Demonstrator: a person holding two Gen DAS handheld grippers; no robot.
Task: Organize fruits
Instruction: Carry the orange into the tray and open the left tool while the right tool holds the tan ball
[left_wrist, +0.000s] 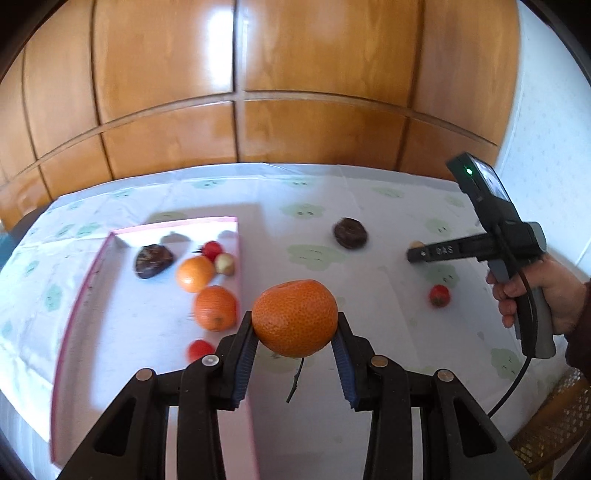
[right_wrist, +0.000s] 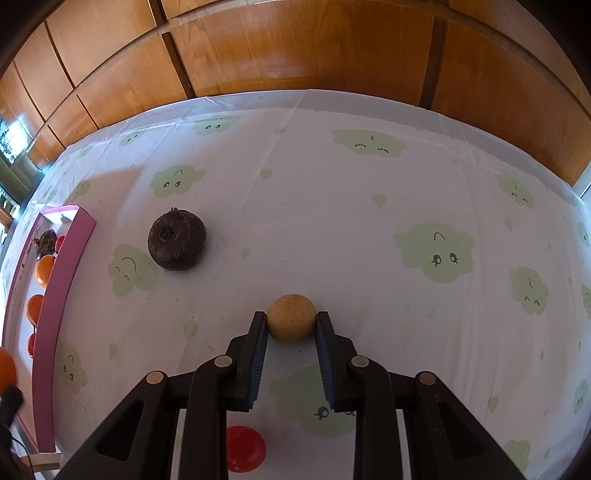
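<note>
Now left gripper (left_wrist: 295, 332) jaws clench orange (left_wrist: 294, 317); right gripper (right_wrist: 291, 325) jaws clench tan ball (right_wrist: 291, 318).

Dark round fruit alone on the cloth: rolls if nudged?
Probably: the dark round fruit looks near-spherical, resting free on a smooth tablecloth. Its rough, fibrous-looking skin should grip pads well. Firmness can't be judged.
</note>
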